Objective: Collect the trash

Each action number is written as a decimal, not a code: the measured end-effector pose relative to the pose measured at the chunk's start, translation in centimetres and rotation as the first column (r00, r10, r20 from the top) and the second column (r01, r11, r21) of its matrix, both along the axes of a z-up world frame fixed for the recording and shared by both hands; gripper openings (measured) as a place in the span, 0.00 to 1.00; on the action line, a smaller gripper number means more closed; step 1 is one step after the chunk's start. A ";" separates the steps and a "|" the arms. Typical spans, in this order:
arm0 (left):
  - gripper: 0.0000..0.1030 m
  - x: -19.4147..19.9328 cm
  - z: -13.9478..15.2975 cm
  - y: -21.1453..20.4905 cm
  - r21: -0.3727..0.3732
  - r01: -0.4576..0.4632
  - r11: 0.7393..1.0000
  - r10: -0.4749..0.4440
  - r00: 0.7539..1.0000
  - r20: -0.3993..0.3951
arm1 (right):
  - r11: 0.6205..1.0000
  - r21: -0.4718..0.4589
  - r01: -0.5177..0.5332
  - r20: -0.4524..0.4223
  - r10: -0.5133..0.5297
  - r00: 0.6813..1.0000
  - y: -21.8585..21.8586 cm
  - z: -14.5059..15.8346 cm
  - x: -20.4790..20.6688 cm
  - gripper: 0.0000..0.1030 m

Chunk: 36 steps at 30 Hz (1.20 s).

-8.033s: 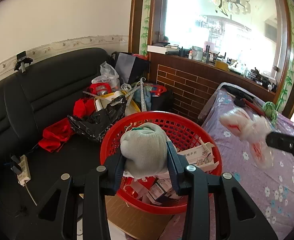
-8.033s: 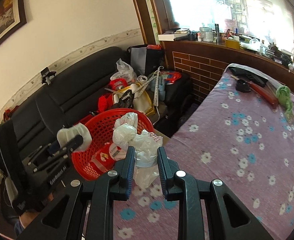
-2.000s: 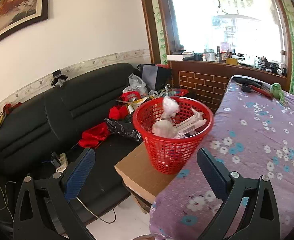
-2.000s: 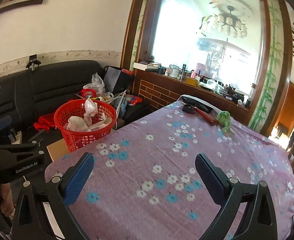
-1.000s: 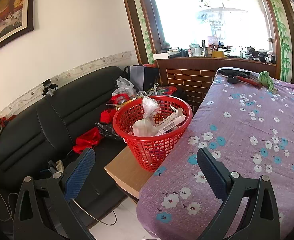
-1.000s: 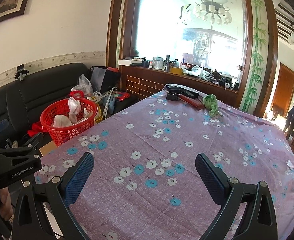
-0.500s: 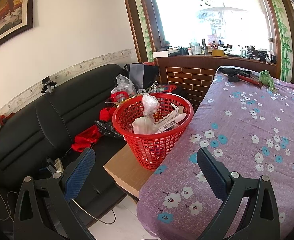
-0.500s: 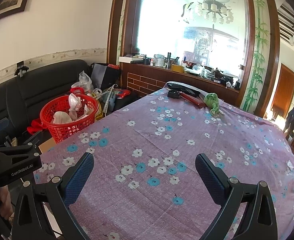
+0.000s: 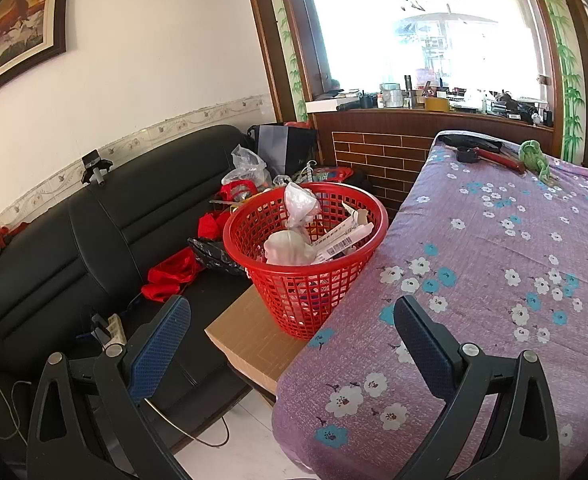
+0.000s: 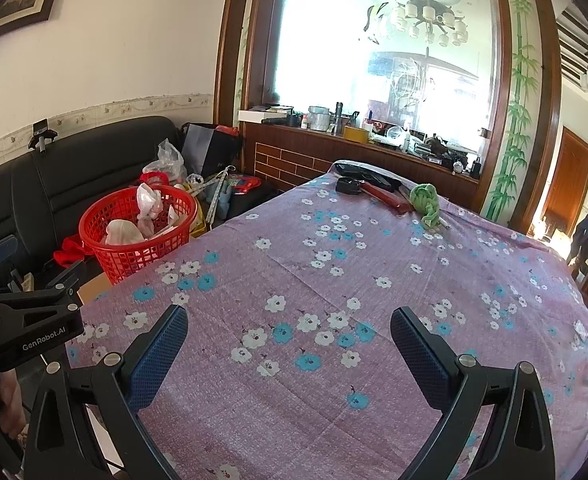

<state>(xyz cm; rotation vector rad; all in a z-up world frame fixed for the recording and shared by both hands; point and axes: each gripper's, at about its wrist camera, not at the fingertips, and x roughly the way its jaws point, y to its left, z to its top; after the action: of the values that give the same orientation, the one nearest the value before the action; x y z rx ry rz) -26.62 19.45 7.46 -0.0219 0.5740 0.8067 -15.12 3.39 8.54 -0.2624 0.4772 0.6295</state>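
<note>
A red mesh basket [image 9: 305, 280] stands on a cardboard box [image 9: 254, 344] beside the table; it also shows in the right wrist view [image 10: 134, 256]. It holds a white wad [image 9: 288, 249], a crumpled plastic bag [image 9: 299, 204] and a barcode carton [image 9: 343, 238]. My left gripper [image 9: 290, 344] is wide open and empty, in front of the basket. My right gripper [image 10: 288, 344] is wide open and empty above the purple flowered tablecloth [image 10: 373, 280].
A black sofa [image 9: 94, 232] with red cloth, bags and clutter lies left of the basket. At the table's far end lie a red-handled tool [image 10: 377, 192] and a green cloth [image 10: 427, 202]. A brick-faced counter with bottles stands behind. A power strip [image 9: 114, 326] and cables lie by the sofa.
Eight seconds ago both grippers held trash over the basket; that trash now lies in it. Both grippers have opened and drawn back. In the last second they barely moved.
</note>
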 end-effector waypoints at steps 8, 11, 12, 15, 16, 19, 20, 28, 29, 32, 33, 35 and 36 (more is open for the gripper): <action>0.98 0.0 0.0 0.0 -0.002 0.002 1.000 -0.002 1.000 0.002 | 1.000 -0.002 -0.001 -0.001 0.001 1.000 0.1 0.0 0.0 1.00; 0.98 0.0 0.0 0.0 -0.001 0.000 1.000 0.000 1.000 0.001 | 1.000 -0.003 0.000 -0.001 0.000 1.000 0.1 0.0 0.0 1.00; 0.98 0.0 0.0 0.0 -0.002 0.001 1.000 -0.001 1.000 0.000 | 1.000 -0.003 -0.001 -0.001 0.001 1.000 0.1 0.0 0.0 1.00; 0.98 0.0 0.0 0.0 -0.002 0.000 1.000 0.000 1.000 0.002 | 1.000 -0.003 -0.001 -0.001 0.001 1.000 0.1 0.1 0.0 1.00; 0.98 0.0 0.0 0.0 -0.001 0.000 1.000 0.000 1.000 0.001 | 1.000 -0.003 0.000 -0.001 0.000 1.000 0.1 0.1 0.0 1.00; 0.98 0.0 0.0 0.0 -0.001 0.001 1.000 -0.001 1.000 0.000 | 1.000 -0.003 -0.001 -0.002 0.001 1.000 0.2 0.1 0.0 1.00; 0.98 0.0 0.1 0.0 0.000 -0.001 1.000 0.001 1.000 0.000 | 1.000 -0.004 0.000 -0.002 0.000 1.000 0.2 0.1 0.0 1.00; 0.98 0.0 -0.1 0.0 -0.001 0.002 1.000 -0.002 1.000 -0.001 | 1.000 -0.006 0.000 -0.004 0.000 1.000 0.1 -0.3 0.0 1.00; 0.98 0.0 -0.1 0.0 -0.002 0.002 1.000 -0.002 1.000 0.000 | 1.000 -0.006 0.000 -0.003 0.000 1.000 0.2 -0.2 0.0 1.00; 0.98 0.1 -0.1 0.0 -0.001 0.001 1.000 -0.001 1.000 -0.001 | 1.000 -0.007 0.000 -0.004 0.000 1.000 0.0 -0.4 -0.1 1.00; 0.98 0.0 -0.1 0.0 -0.001 0.002 1.000 -0.002 1.000 -0.001 | 1.000 -0.007 0.000 -0.004 0.000 1.000 0.1 -0.3 -0.1 1.00; 0.98 0.1 -0.1 0.0 -0.002 0.003 1.000 -0.003 1.000 -0.001 | 1.000 -0.007 0.000 -0.004 0.000 1.000 0.1 -0.3 0.0 1.00; 0.98 0.0 -0.1 0.0 -0.001 0.002 1.000 -0.002 1.000 -0.001 | 1.000 -0.007 -0.001 -0.005 0.001 1.000 0.0 -0.4 -0.1 1.00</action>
<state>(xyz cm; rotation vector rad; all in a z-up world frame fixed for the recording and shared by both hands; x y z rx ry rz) -26.58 19.44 7.40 -0.0218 0.5755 0.8040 -15.20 3.39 8.18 -0.2682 0.4842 0.6292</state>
